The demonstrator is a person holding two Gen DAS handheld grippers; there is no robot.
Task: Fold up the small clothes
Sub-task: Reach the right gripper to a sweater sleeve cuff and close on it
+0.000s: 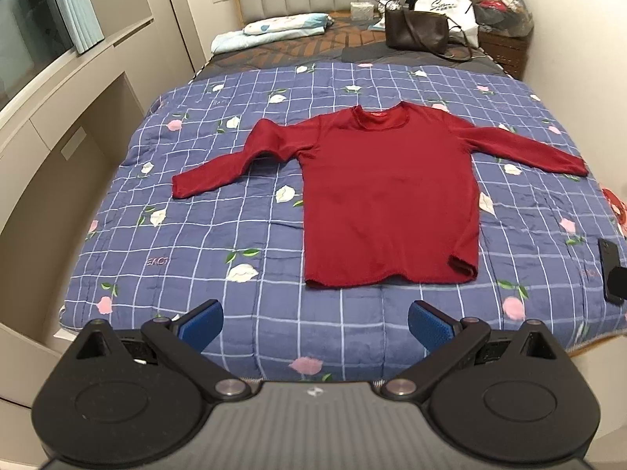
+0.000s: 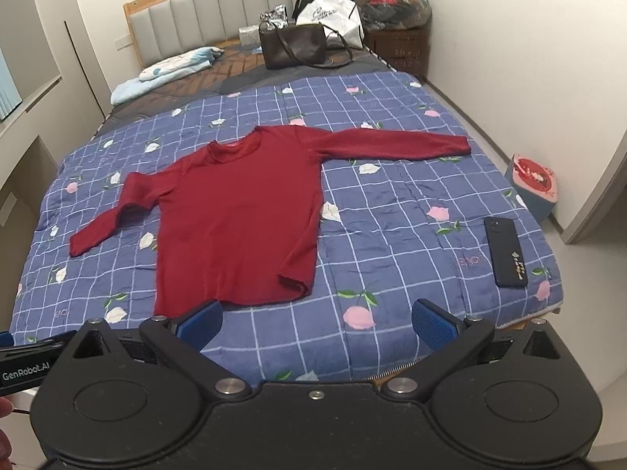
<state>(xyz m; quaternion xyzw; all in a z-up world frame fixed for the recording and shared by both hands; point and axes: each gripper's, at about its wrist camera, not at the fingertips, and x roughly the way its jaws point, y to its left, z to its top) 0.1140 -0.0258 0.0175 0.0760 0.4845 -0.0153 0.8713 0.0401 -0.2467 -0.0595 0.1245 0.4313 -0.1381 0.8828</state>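
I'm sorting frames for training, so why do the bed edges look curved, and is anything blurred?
Left wrist view: fisheye bends the quilt edges and wall; the red shirt is sharp, evenly lit, shadowless. Right wrist view: same bowing at the rim; the phone is crisp, and a soft sheen lies on the quilt near it.

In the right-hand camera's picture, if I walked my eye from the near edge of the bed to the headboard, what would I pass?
Open right gripper → dark red long-sleeved top laid flat on the blue checked floral quilt → brown leather handbag → grey padded headboard.

Bed [image 1: 274, 337], blue quilt [image 1: 243, 211], red shirt [image 1: 388, 196], phone [image 2: 505, 250]
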